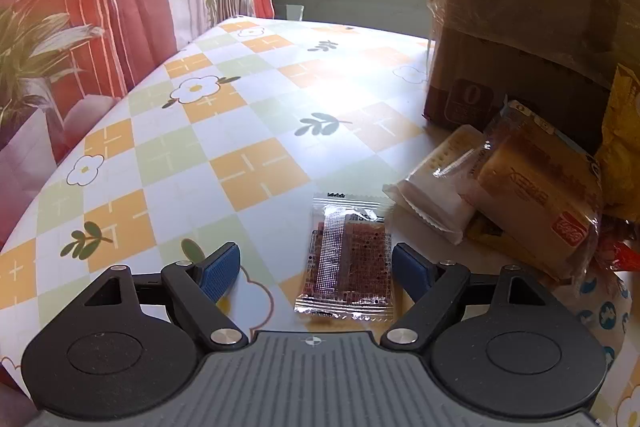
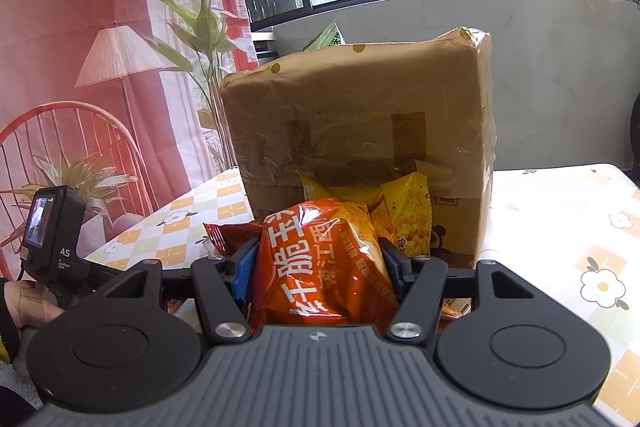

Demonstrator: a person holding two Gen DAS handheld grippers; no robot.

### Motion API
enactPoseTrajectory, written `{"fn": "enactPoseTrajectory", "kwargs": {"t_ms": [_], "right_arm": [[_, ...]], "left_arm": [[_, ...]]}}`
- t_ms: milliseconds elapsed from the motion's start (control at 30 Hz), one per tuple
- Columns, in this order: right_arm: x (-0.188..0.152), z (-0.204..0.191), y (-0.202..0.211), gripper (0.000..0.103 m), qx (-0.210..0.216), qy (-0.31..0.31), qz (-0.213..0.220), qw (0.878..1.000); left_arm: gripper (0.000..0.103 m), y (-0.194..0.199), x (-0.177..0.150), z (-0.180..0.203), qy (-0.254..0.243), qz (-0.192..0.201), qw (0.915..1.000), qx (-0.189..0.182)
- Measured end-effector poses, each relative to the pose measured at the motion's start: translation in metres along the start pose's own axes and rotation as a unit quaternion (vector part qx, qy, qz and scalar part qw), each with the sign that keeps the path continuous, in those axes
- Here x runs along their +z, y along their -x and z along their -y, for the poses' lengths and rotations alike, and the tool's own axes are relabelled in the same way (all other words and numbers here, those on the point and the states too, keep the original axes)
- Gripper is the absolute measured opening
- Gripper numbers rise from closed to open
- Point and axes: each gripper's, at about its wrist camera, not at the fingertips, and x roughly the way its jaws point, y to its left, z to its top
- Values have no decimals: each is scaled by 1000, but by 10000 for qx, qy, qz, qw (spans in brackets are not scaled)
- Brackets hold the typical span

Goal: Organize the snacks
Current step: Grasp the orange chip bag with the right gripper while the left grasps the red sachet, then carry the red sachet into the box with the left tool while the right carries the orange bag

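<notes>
sort snacks: packet down, bag in grip

cardboard box (image 2: 360, 131) stands on desk (image 1: 248, 115). right tool (image 2: 318, 267) clamped on orange snack bag (image 2: 320, 267); keep squeeze light. left tool (image 1: 316, 267) apart, clear packet (image 1: 347, 263) flat between pads, untouched.

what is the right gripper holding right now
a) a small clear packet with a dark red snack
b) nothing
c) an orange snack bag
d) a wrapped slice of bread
c: in the right wrist view the right gripper has both blue pads pressed against the sides of the orange snack bag, in front of the cardboard box.
</notes>
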Motion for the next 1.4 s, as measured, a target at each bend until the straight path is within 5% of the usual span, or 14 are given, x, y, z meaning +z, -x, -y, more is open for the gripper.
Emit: {"fn": "enactPoseTrajectory", "kwargs": {"t_ms": [67,133,167,667,1067,1233,1400], "right_arm": [[0,-1,0,63,4,9,-11,10000],[0,-1,0,63,2,21,-17,10000],[0,-1,0,63,0,21,-17,10000],[22,-1,17,63,-47,9,278,9996],[114,15,30,63,191,59,1236,9921],[153,32,0,63,-87,526,1373,9891],[172,51,-52,63,-172,674,1250,9897]], "left_arm": [[74,0,0,2,-93,147,9998,-96],[42,2,0,8,-314,286,9985,-349],[41,4,0,11,-408,292,9982,-326],[40,79,25,10,-278,1186,9874,-1011],[40,141,111,59,-723,2360,9508,-1872],[40,132,156,95,-762,2484,9387,-2266],[40,107,189,131,-779,2316,9410,-2342]]}}
